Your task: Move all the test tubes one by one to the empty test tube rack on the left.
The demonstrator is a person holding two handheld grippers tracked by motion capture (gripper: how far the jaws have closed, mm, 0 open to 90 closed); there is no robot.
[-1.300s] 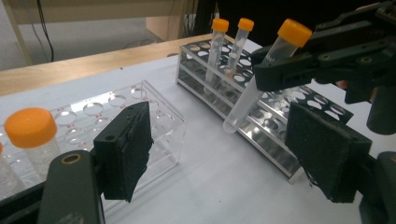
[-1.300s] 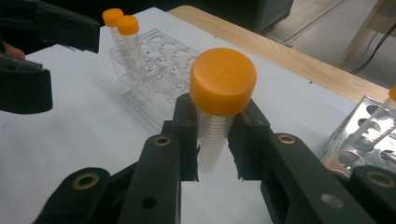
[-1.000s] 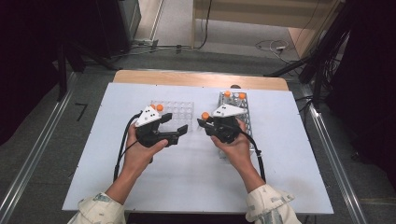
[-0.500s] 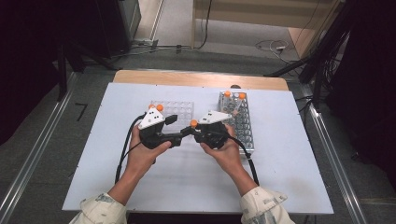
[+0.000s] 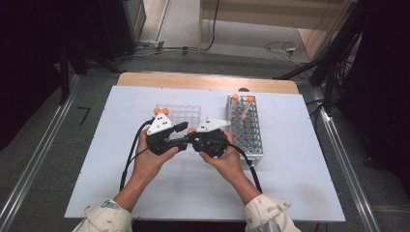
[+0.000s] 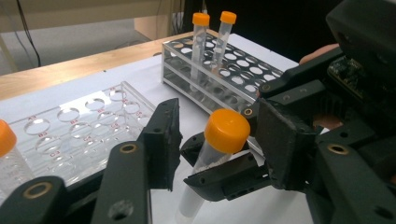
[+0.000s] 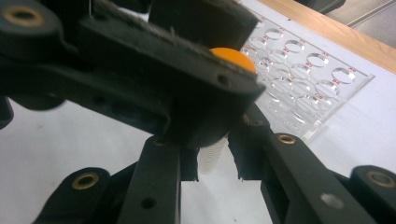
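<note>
high view: both grippers meet at mid table, tips facing each other. left gripper [image 5: 180, 137] held by the left hand [image 5: 151, 162], right gripper [image 5: 192, 139] by the right hand [image 5: 227, 162]. an orange-capped tube [image 5: 191, 130] sits between the tips, mostly hidden by the black bodies. clear plastic rack [image 5: 186, 114] lies just beyond the left gripper with two orange caps at its near-left corner. metal rack [image 5: 245, 128] stands to the right, touching distance from the right gripper, two capped tubes at its far end. white table mat [image 5: 290, 183] under all.

left gripper view: own jaws spread wide on both sides of the tube [image 6: 212, 158], not touching it. right gripper [image 6: 219, 170] comes in from the right, its jaws pinching the tube below the cap. clear rack [image 6: 79, 126] behind left, metal rack [image 6: 219, 74] behind with two upright tubes [image 6: 210, 39].

right gripper view: own jaws pressed on the tube's threaded neck [image 7: 209, 156]; the left gripper's jaw crosses in front and blocks most of the cap [image 7: 233, 56]. clear rack [image 7: 308, 70] beyond.
</note>
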